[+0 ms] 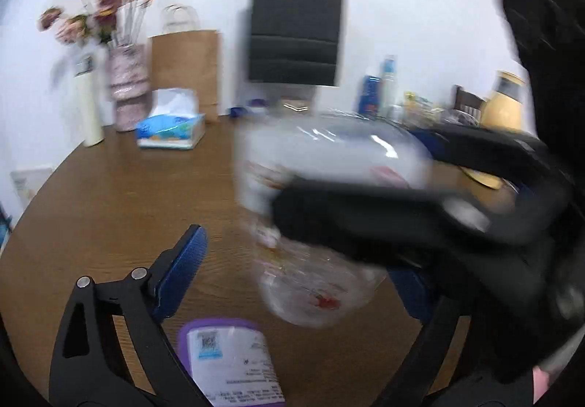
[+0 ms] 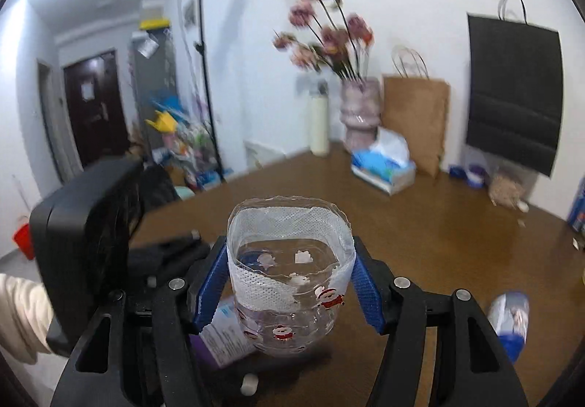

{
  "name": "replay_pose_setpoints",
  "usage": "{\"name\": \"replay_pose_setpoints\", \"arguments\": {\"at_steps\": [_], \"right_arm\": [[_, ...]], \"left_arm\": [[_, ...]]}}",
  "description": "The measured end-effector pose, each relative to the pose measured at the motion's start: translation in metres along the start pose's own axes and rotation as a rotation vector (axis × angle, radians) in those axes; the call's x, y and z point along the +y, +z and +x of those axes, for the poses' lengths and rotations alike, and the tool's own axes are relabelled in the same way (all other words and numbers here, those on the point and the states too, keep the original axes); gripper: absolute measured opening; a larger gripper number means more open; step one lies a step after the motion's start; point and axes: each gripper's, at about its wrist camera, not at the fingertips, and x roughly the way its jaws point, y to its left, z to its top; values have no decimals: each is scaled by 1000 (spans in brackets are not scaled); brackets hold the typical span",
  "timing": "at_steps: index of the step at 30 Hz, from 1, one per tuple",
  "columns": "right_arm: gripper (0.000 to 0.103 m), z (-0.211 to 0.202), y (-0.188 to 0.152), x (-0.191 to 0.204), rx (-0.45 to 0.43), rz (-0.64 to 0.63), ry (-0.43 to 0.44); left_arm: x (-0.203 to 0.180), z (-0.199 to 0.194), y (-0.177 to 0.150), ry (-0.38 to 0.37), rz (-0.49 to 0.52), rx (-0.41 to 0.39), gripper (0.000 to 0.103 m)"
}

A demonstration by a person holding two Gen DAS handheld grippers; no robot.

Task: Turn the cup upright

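A clear plastic cup (image 2: 289, 282) with a white mesh band near its rim and small red Santa stickers is held between my right gripper's (image 2: 289, 292) blue pads, mouth up, just above the brown table (image 2: 438, 242). In the left wrist view the same cup (image 1: 321, 209) is blurred, with the right gripper's black fingers closed around it. My left gripper (image 1: 296, 282) is open; its left blue pad (image 1: 182, 272) is apart from the cup, and its right pad is mostly hidden behind the right gripper.
A purple-edged packet with a white label (image 1: 230, 359) lies on the table under the cup. At the back stand a flower vase (image 2: 360, 111), a cream bottle (image 2: 319, 125), a tissue box (image 2: 384, 166), a brown paper bag (image 2: 416, 122) and a black bag (image 2: 512, 96). Bottles stand at the right (image 1: 380, 85).
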Motion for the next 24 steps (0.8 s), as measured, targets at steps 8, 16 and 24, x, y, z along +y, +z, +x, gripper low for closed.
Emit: {"name": "replay_pose_setpoints", "arguments": {"at_steps": [8,16,24], "right_arm": [[67,10,-19,-14,38,47,-36],[67,31,-43,-29,129,76,-109],[68,19,-63,-1,167,44,-22]], "left_arm": [[0,8,-11,-58,-30,18,92],[10,21,-22,-174,38,57,93],[2,1,-39,-210,157,94,99]]}}
